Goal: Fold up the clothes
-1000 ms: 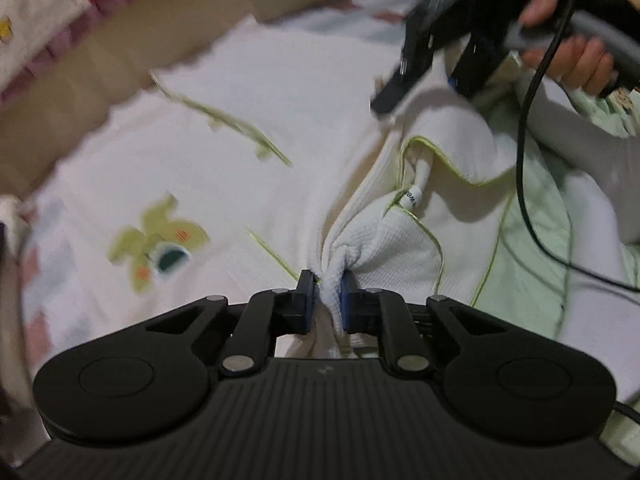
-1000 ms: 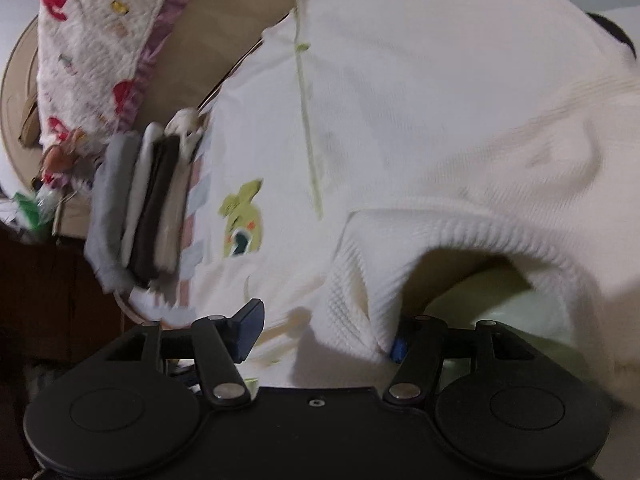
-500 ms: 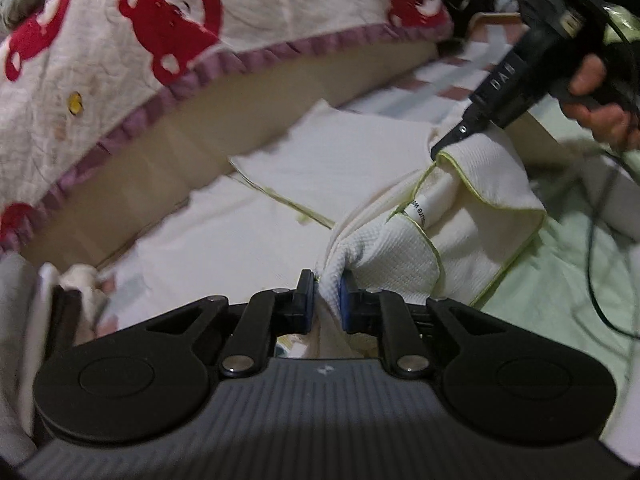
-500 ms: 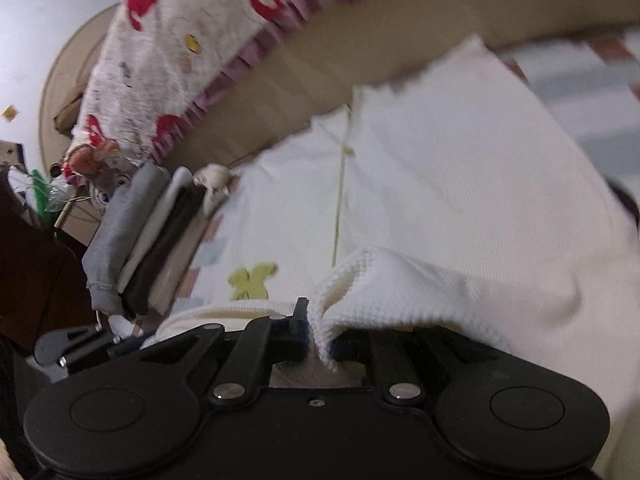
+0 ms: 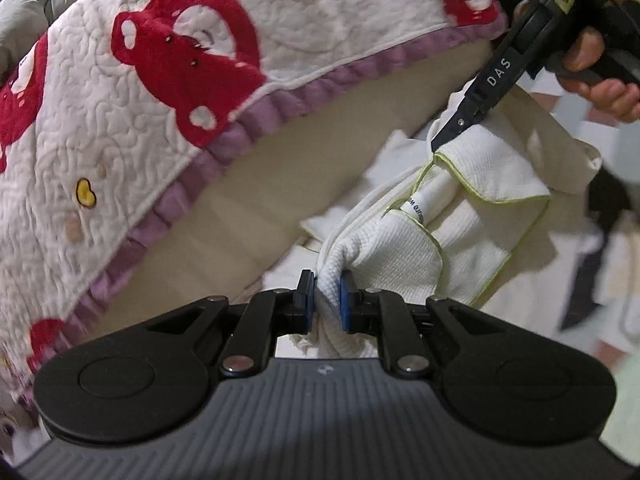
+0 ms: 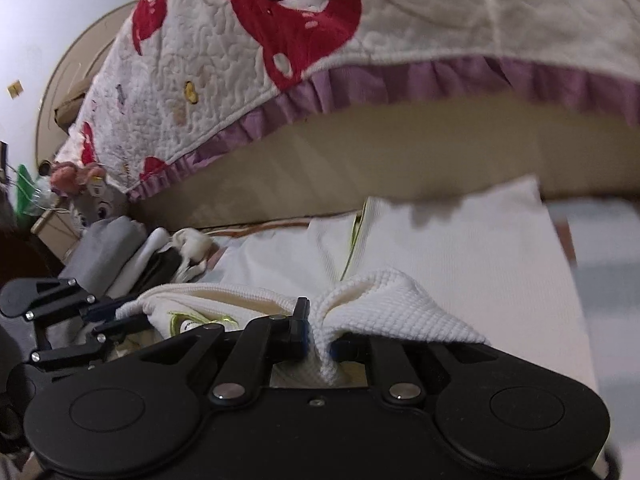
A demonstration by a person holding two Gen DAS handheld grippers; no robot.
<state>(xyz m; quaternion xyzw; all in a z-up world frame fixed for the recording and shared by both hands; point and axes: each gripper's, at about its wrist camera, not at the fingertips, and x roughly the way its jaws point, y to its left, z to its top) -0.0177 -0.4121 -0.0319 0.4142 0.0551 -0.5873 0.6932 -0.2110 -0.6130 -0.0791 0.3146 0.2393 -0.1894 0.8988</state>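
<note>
A white waffle-knit garment (image 5: pixel 404 256) with lime-green trim is held up off the surface by both grippers. My left gripper (image 5: pixel 325 292) is shut on a bunched fold of it near the neckline. My right gripper (image 6: pixel 320 336) is shut on another bunched fold of the garment (image 6: pixel 384 300); it also shows in the left wrist view (image 5: pixel 452 136), pinching the collar's far side. The rest of the garment (image 6: pixel 460 248) lies spread ahead. The left gripper (image 6: pixel 100 320) shows at the left of the right wrist view.
A quilted blanket (image 5: pixel 200 80) with red bears and a purple frill hangs over a tan padded edge (image 6: pixel 400 152) right ahead. A stack of folded grey, white and dark clothes (image 6: pixel 120 256) lies at the left, with a soft toy (image 6: pixel 80 184) behind.
Both grippers have risen and tilted up with the garment, so the blanket now fills the upper views. The right gripper, open one second ago, has shut on the fabric.
</note>
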